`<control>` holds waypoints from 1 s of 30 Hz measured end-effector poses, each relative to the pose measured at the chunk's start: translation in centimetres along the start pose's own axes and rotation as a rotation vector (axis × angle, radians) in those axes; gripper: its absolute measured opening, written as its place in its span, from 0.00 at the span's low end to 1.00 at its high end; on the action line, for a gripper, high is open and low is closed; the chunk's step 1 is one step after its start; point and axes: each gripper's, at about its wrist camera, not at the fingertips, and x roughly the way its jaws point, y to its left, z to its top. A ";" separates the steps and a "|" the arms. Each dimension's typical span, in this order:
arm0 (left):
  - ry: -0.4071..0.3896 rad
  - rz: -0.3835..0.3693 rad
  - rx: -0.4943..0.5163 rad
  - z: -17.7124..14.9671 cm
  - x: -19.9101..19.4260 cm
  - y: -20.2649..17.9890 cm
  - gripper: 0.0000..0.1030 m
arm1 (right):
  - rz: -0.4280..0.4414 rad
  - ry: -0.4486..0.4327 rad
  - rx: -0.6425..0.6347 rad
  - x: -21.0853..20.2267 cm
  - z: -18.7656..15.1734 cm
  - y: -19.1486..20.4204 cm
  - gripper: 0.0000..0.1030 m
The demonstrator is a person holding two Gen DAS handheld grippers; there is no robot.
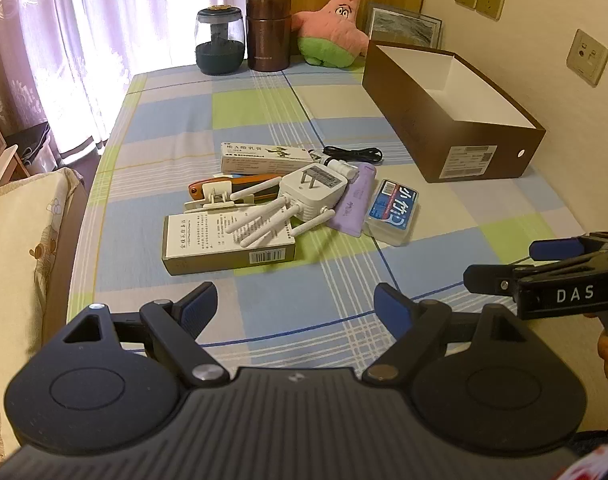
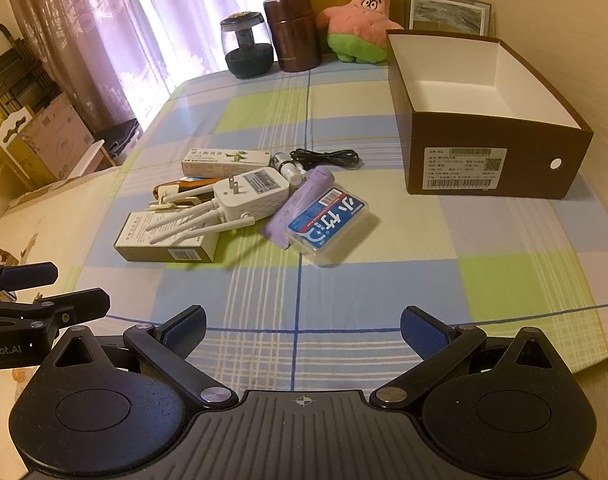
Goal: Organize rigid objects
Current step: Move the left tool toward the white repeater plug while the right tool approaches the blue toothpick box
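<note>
Tablecloth (image 1: pixel 264 120) under spread hand-held grippers (image 1: pixel 295 304)

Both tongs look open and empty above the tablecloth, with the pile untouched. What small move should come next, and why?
Probably ease the right tongs forward toward the clear plastic case. It lies at the pile's near right edge, nothing rests on it, and it sits closest to the empty brown box. The left tongs face the router's tangled antennas, a harder first pick.
</note>
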 end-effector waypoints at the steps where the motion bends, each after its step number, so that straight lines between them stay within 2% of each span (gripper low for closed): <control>1: 0.001 0.000 0.000 0.2 0.1 -0.2 0.81 | 0.000 0.001 0.000 0.1 0.1 0.0 0.98; 13: 0.031 0.000 -0.002 1.3 1.6 0.6 0.81 | 0.003 0.028 0.006 1.6 1.2 -0.1 0.98; 19: 0.057 -0.009 0.010 2.5 3.5 0.8 0.81 | -0.003 0.035 0.012 3.0 2.1 -0.6 0.98; 30: 0.049 -0.017 0.071 4.7 8.2 1.2 0.81 | -0.013 0.063 -0.001 7.5 3.7 -1.4 0.98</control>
